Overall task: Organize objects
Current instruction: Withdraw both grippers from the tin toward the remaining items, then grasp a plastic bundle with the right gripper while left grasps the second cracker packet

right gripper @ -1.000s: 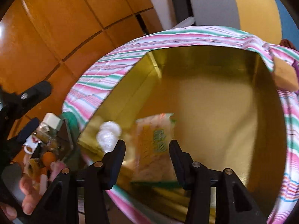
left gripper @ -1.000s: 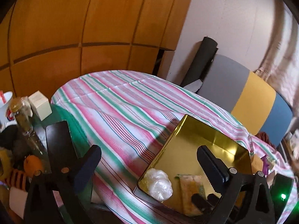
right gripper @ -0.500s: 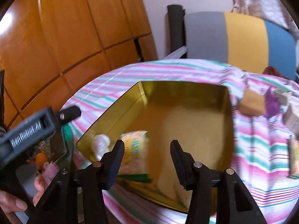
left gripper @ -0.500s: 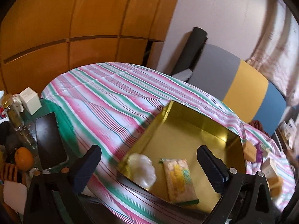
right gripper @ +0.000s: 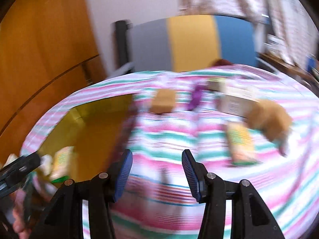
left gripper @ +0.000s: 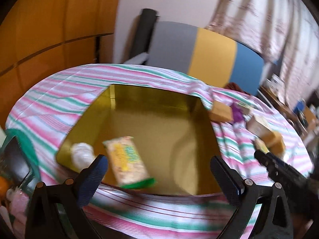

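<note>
Both views have swung right, off the tin (left gripper: 159, 131); right tool (right gripper: 156, 173) and left tool (left gripper: 159, 171) gape empty. Blurred haste risks knocking a box (right gripper: 163, 101).

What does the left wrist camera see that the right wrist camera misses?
Only the left wrist view shows the black tablet and an orange at its left edge. Only the right wrist view shows a hand at bottom left. Both show the gold tray holding a snack packet, plus the brown box on the striped cloth.
</note>
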A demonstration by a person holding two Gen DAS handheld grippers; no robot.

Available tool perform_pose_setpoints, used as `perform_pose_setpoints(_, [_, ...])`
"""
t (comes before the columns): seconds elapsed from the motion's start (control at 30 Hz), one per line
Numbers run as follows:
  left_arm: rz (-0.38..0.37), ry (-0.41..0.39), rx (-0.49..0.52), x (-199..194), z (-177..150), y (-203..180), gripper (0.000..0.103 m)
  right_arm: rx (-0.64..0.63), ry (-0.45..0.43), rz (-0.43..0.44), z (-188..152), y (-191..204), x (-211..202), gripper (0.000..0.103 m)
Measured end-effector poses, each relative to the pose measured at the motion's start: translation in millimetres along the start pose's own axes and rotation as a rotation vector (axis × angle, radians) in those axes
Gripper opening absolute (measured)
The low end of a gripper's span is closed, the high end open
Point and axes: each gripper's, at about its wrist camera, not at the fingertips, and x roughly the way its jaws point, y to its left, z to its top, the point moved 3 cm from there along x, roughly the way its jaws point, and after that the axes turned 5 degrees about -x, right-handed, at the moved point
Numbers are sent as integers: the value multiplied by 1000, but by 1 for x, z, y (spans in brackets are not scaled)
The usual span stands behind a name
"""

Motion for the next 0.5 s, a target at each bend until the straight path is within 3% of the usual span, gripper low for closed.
perform_pose_setpoints(0.27, [-75,54,108,4,-23,-44,103,289,32,-326,-30,-150,-8,54])
perform_pose_setpoints(0.4, [-93,70,134,5,-30,-59,103,371,34,-378,-26,-207,-7,57])
perform_pose_setpoints(0.5, [-105,73,145,3,-33,-69,103,351,42,-379,-20,-230,-1,58])
